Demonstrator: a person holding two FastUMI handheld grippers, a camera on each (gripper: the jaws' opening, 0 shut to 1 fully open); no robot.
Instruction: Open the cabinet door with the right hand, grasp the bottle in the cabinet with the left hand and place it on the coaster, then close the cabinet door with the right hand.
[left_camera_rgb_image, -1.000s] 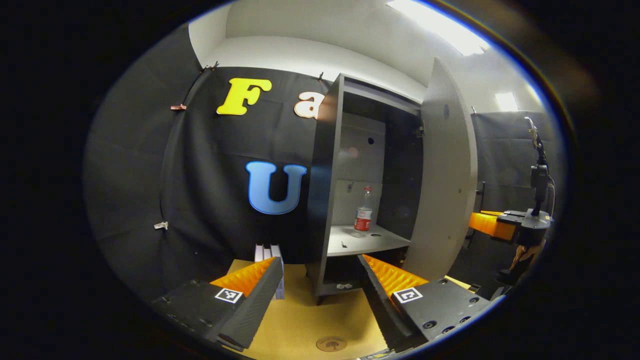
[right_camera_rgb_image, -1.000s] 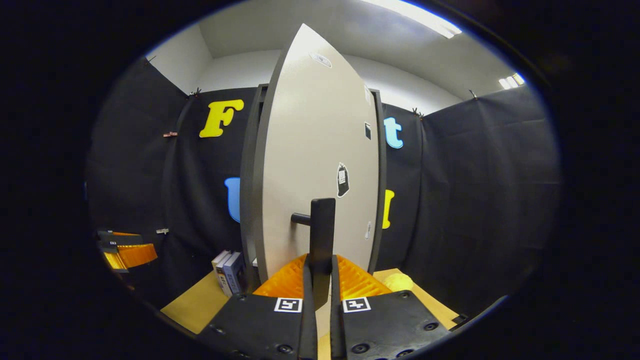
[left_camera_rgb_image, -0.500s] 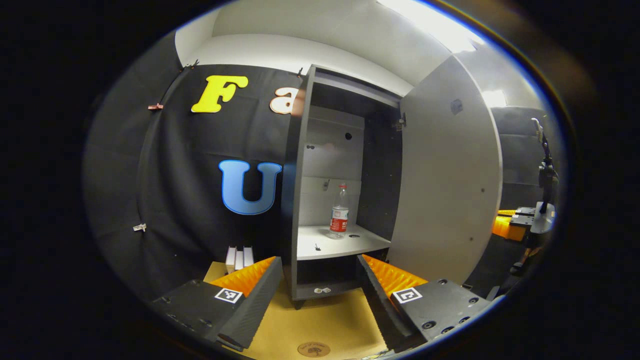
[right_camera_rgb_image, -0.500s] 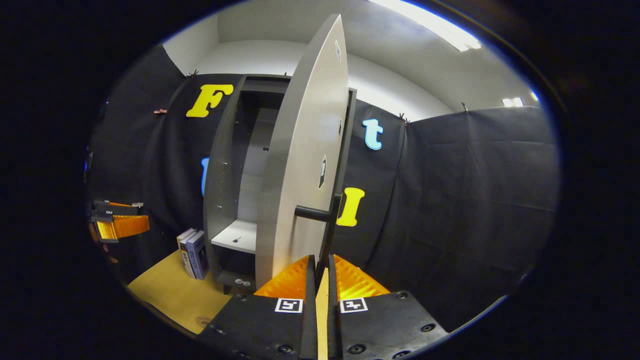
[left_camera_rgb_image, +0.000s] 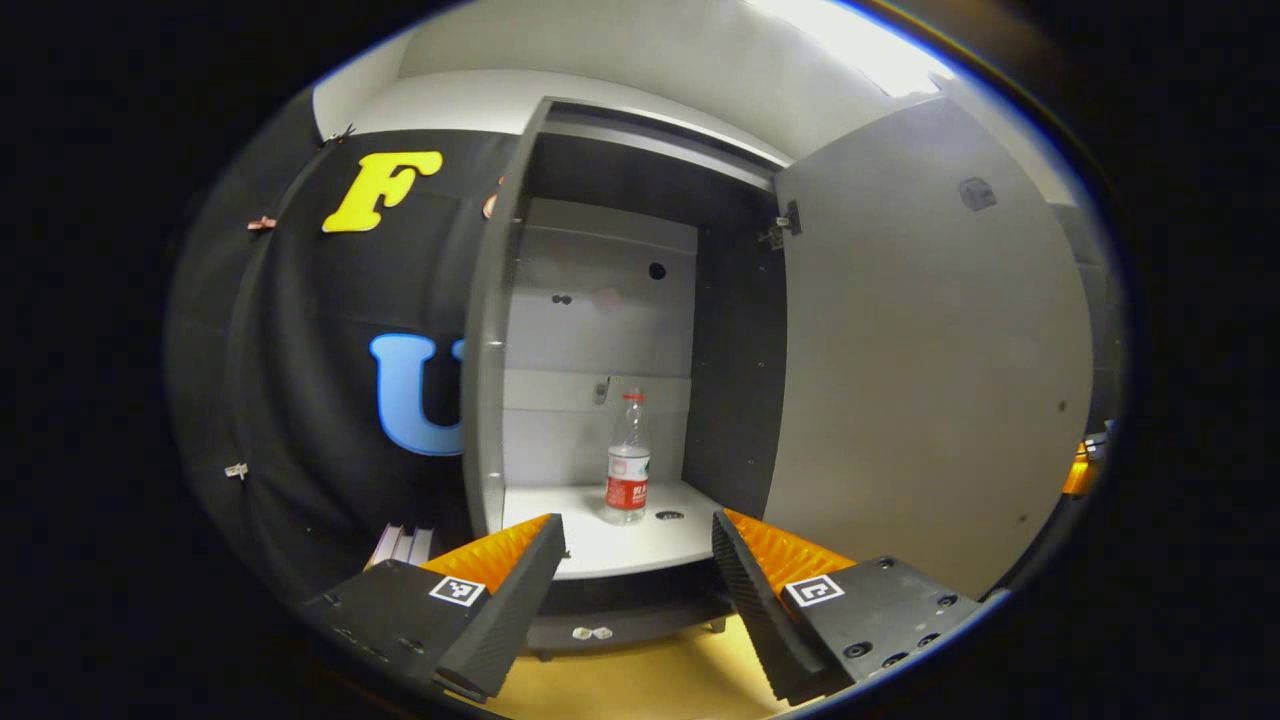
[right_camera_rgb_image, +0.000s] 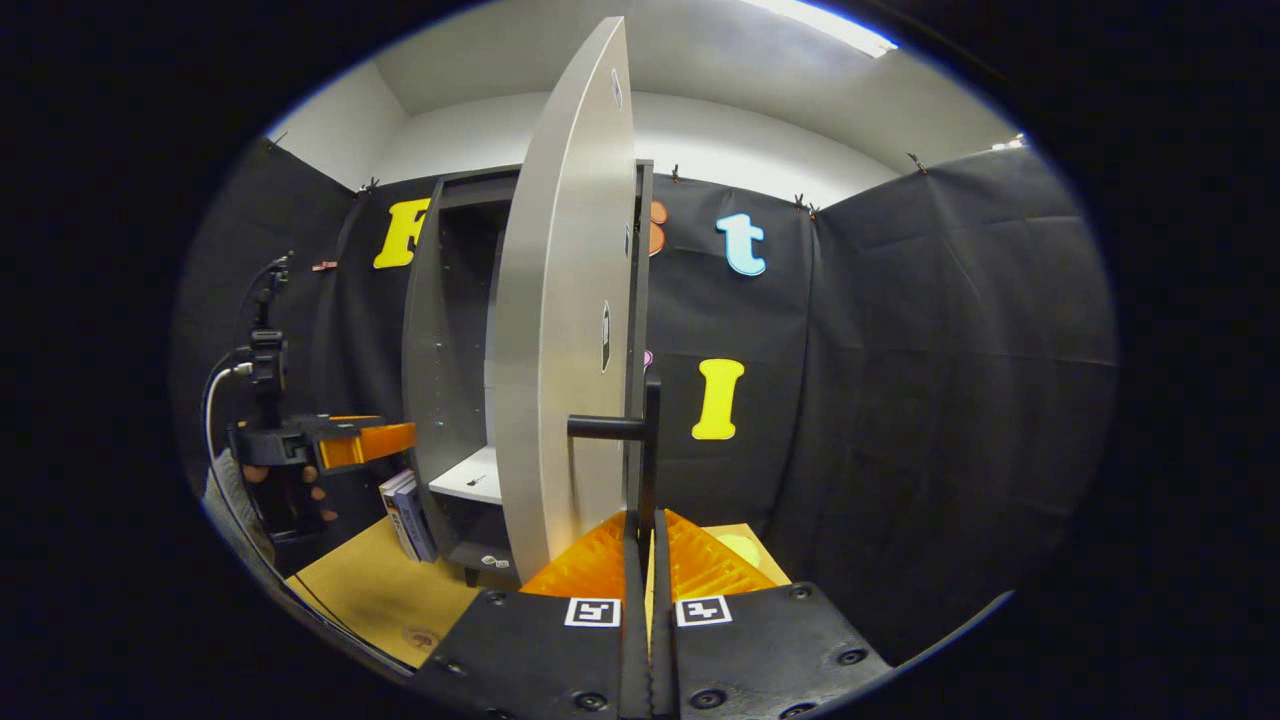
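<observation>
The cabinet (left_camera_rgb_image: 490, 330) stands open, and a clear bottle (left_camera_rgb_image: 628, 470) with a red label stands upright on its pale shelf (left_camera_rgb_image: 560, 520). My left gripper (left_camera_rgb_image: 640, 545) is open, in front of the shelf edge and short of the bottle, with nothing between its fingers. In the right gripper view the grey door (right_camera_rgb_image: 560, 330) is seen nearly edge-on, swung wide. My right gripper (right_camera_rgb_image: 648, 522) is shut on the door's black handle (right_camera_rgb_image: 646, 440). The round coaster (right_camera_rgb_image: 425, 635) lies on the tan table near its front edge. The left gripper (right_camera_rgb_image: 375, 440) shows at the left, held by a hand (right_camera_rgb_image: 275, 490).
The open door (left_camera_rgb_image: 930, 350) walls off the right side of the left gripper view. Several books (right_camera_rgb_image: 410, 500) stand on the table left of the cabinet. A yellow object (right_camera_rgb_image: 742, 548) lies on the table behind the door. A lower cabinet compartment (left_camera_rgb_image: 620, 610) sits under the shelf.
The door has swung wider open with my right gripper on its handle. My left gripper has moved toward the cabinet, so the shelf and bottle are closer and more centred.
</observation>
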